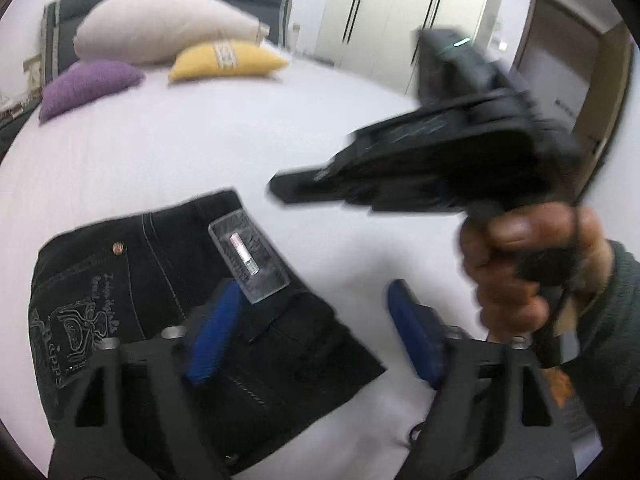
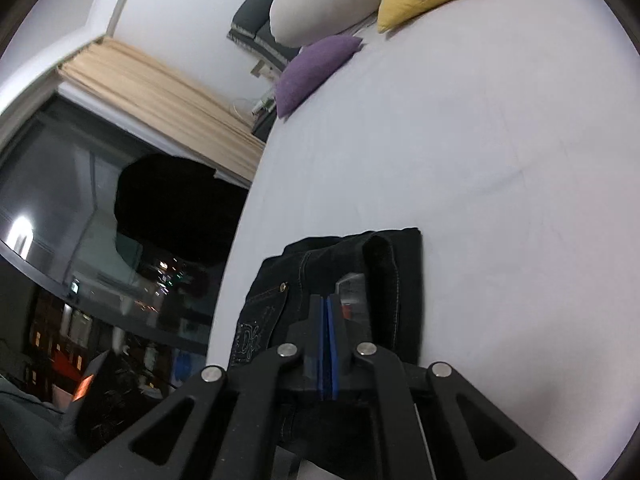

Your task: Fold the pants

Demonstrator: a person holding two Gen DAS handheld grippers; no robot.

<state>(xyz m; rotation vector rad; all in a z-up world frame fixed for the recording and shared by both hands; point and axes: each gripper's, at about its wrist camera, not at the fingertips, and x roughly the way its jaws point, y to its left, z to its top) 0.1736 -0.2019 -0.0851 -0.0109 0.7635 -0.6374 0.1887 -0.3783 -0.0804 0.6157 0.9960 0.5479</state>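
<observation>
In the left wrist view the left tongs (image 1: 316,332) stand spread at the lower centre of the frame, gripping nothing, one blue pad over the folded black pants (image 1: 168,304) that fill the lower left. The right tongs (image 2: 329,344), low in the right wrist view, are pressed together and empty, just in front of the pants (image 2: 320,276). The pants lie on the white bed (image 1: 180,148), well apart from the pillows (image 1: 160,24) at the upper left.
</observation>
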